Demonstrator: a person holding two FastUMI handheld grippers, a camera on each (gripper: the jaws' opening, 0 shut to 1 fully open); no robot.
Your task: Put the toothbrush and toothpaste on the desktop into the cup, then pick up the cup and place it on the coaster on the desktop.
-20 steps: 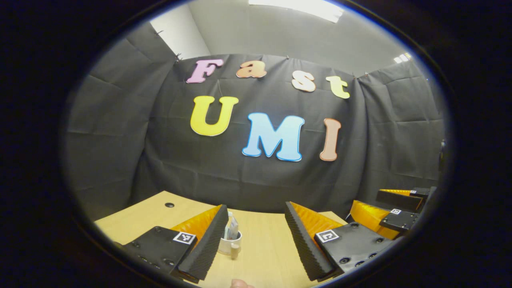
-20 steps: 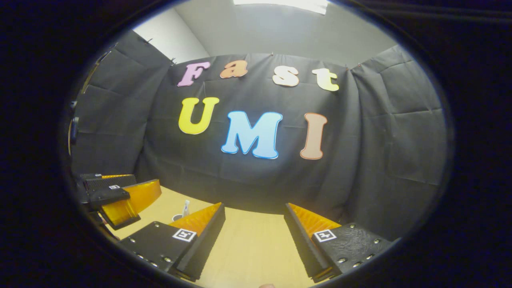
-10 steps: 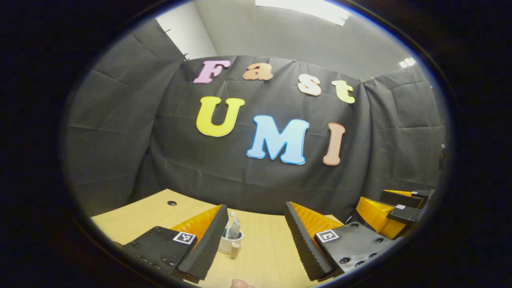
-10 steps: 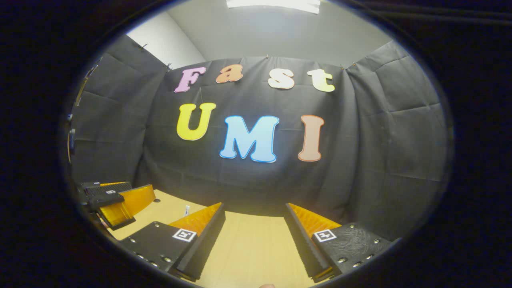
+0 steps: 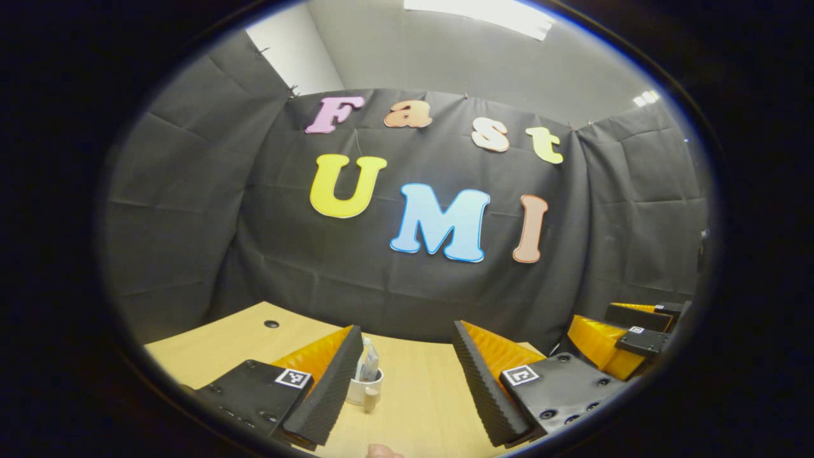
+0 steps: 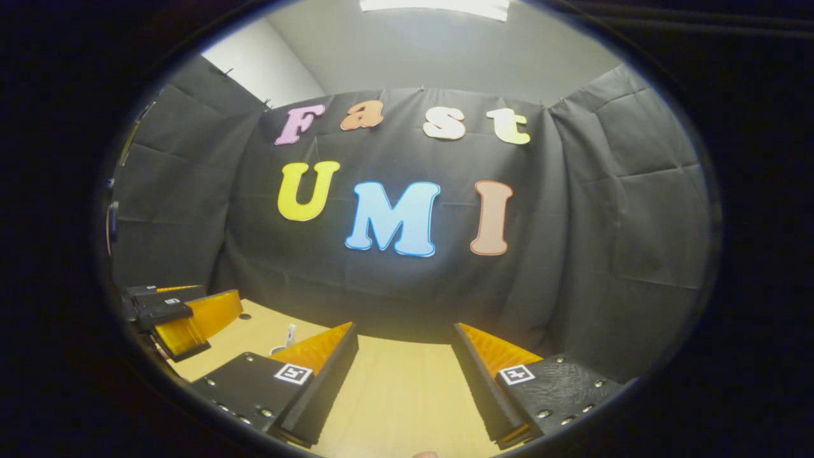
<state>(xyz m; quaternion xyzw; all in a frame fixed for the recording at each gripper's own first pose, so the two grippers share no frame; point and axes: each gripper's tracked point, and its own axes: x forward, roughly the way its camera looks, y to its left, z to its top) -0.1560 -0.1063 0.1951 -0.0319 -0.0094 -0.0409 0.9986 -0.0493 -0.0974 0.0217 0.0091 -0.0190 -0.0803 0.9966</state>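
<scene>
A white cup (image 5: 364, 389) stands on the wooden desktop (image 5: 222, 346) in the left gripper view, hard against the inside of my left finger. A toothbrush and a toothpaste tube (image 5: 367, 364) stand upright in it. My left gripper (image 5: 406, 336) is open, its jaws wide apart, and the cup sits between them without being pressed. In the right gripper view my right gripper (image 6: 404, 336) is open over bare wood, and the cup's rim (image 6: 278, 349) with the toothbrush (image 6: 290, 333) peeks out behind its left finger. What the cup stands on is hidden.
The black cloth wall closes off the back of the desktop. A small round hole (image 5: 271, 324) marks the wood at the far left. The right gripper (image 5: 593, 318) shows at the right of the left gripper view, the left gripper (image 6: 216, 295) at the left of the right gripper view.
Both views have tilted up slightly, so the grippers have shifted a little. The cup with its contents stays where it was, and both grippers remain open.
</scene>
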